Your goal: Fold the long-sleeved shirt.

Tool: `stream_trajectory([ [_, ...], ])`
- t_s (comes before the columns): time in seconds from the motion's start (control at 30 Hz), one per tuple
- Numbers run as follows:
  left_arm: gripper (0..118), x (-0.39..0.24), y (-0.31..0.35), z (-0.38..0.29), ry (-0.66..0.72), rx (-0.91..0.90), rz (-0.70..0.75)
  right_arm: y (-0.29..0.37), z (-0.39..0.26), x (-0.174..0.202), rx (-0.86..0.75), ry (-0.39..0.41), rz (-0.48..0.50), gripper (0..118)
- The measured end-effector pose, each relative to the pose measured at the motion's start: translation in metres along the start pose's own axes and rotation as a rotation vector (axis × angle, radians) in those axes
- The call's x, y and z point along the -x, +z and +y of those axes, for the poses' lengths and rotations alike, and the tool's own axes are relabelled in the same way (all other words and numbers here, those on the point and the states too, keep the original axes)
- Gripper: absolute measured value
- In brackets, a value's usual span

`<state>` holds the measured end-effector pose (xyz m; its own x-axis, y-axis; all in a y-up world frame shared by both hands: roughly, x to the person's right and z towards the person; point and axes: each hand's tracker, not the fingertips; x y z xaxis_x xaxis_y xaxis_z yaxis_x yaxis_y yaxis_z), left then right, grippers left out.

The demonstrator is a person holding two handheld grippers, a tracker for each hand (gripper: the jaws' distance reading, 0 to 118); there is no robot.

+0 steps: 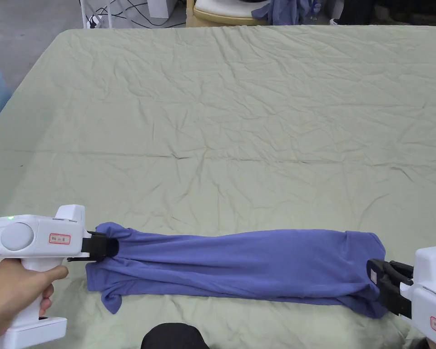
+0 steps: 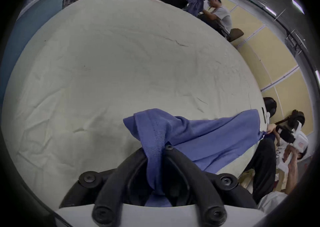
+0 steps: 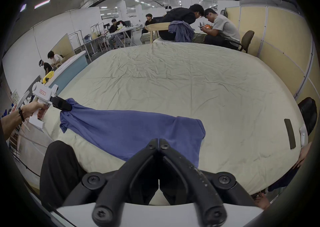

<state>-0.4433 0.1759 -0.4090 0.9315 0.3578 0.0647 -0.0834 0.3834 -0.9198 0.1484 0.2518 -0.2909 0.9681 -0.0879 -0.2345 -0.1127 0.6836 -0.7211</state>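
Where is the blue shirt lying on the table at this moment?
In the head view, the blue shirt lies stretched along the near edge of the green table cover, between the left tool and the right tool.

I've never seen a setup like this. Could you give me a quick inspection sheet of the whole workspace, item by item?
Surface: table under a wrinkled pale green sheet.
Job's things: blue shirt stretched sideways along the near edge.
Clutter: dark strip near the table's right edge.
Grippers: left gripper and right gripper each clamp one end of the shirt.
Cables: wires on the floor beyond the far edge.
Surroundings: chair draped with blue cloth; people seated at desks behind.
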Motion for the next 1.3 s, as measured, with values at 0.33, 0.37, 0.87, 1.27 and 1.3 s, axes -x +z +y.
stream_trajectory([
  [0.33, 6, -0.106, 0.02, 0.005, -0.047, 0.032, -0.007, 0.004, -0.008, -0.021, -0.036, -0.063, 0.028, 1],
  [0.37, 6, -0.119, 0.017, 0.007, -0.063, 0.04, -0.016, 0.005, -0.009, -0.023, -0.041, -0.071, 0.032, 1],
  [0.87, 6, -0.283, -0.06, 0.043, -0.205, 0.14, -0.147, 0.03, -0.027, -0.079, -0.118, -0.226, 0.014, 1],
  [1.27, 6, -0.404, -0.126, 0.054, -0.315, 0.234, -0.253, 0.029, -0.036, -0.112, -0.12, -0.303, -0.01, 1],
  [1.3, 6, -0.41, -0.129, 0.054, -0.316, 0.24, -0.264, 0.03, -0.035, -0.113, -0.122, -0.301, -0.014, 1],
])
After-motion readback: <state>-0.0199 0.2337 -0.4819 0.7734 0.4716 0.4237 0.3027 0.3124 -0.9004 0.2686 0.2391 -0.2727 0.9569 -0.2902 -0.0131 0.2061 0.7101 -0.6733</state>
